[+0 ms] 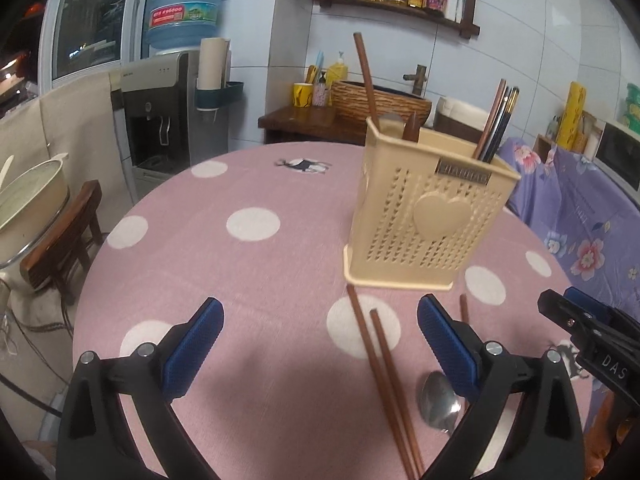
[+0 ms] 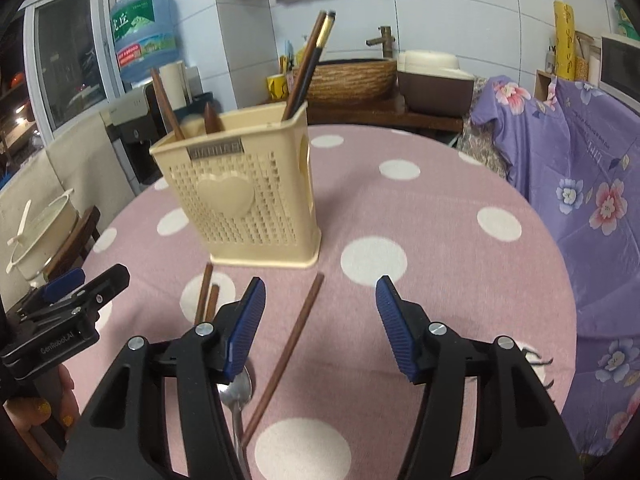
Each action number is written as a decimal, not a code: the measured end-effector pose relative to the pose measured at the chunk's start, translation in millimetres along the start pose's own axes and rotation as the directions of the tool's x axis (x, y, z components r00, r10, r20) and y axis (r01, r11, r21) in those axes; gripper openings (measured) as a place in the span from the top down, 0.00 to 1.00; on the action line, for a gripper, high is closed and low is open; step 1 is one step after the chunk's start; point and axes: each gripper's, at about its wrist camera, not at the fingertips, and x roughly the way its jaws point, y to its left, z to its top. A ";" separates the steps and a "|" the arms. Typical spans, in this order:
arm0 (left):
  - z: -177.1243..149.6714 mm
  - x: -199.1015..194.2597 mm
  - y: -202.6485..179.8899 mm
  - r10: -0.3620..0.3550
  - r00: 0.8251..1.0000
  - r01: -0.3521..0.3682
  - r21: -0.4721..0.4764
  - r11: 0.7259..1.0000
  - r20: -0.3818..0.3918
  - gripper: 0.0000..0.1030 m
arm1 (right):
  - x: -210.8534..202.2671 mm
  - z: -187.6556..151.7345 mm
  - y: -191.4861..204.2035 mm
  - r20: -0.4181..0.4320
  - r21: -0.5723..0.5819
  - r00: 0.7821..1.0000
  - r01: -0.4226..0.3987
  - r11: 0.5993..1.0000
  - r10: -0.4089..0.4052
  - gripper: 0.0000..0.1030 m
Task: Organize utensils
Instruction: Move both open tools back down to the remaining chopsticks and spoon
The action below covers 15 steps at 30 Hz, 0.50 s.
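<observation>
1. Left wrist view: your left gripper [image 1: 320, 336] hovers low over a round table [image 1: 248, 280] with a pink, white-dotted cloth. Its blue-padded fingers [image 1: 196, 344] are spread wide with nothing between them. Ahead and to the right stands a beige holder [image 1: 424, 216] with a heart on its front. Chopsticks [image 1: 496, 124] lean out of its right side, and one brown stick [image 1: 366, 80] rises from its left. Two brown chopsticks [image 1: 384, 380] lie side by side on the cloth, running from the holder's base toward you. A spoon [image 1: 438, 402] lies just right of them, partly hidden by your right finger. Your right gripper [image 1: 592, 332] shows at the right edge.

2. Right wrist view: your right gripper [image 2: 320, 312] is also spread wide and empty. A single chopstick [image 2: 286, 354] lies on the cloth between its fingers, slanting toward the holder [image 2: 244, 196]. The spoon [image 2: 238, 396] lies under the left finger. The chopstick pair [image 2: 208, 300] lies further left, near the holder's base. Your left gripper [image 2: 76, 300] shows at the left edge; whether it is open cannot be told from here.
</observation>
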 end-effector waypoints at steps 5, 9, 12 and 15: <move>-22.8 3.6 8.0 0.017 0.999 -0.017 -0.011 1.000 -0.044 0.08 | 11.7 -25.2 -3.5 -0.050 0.016 0.998 0.026 1.000 -0.025 0.44; -36.6 4.6 11.4 0.040 0.997 -0.041 -0.005 0.999 -0.059 0.13 | 19.4 -41.6 -8.9 -0.088 0.043 0.996 0.030 0.999 -0.027 0.44; -43.1 8.4 12.2 0.030 0.996 -0.031 -0.010 0.999 -0.079 0.21 | 23.7 -48.8 -8.2 -0.108 0.040 0.994 0.030 0.999 -0.026 0.44; -47.4 13.4 12.2 0.019 0.994 -0.021 -0.011 1.000 -0.105 0.31 | 28.8 -50.5 -3.8 -0.127 0.035 0.992 0.011 0.999 -0.007 0.46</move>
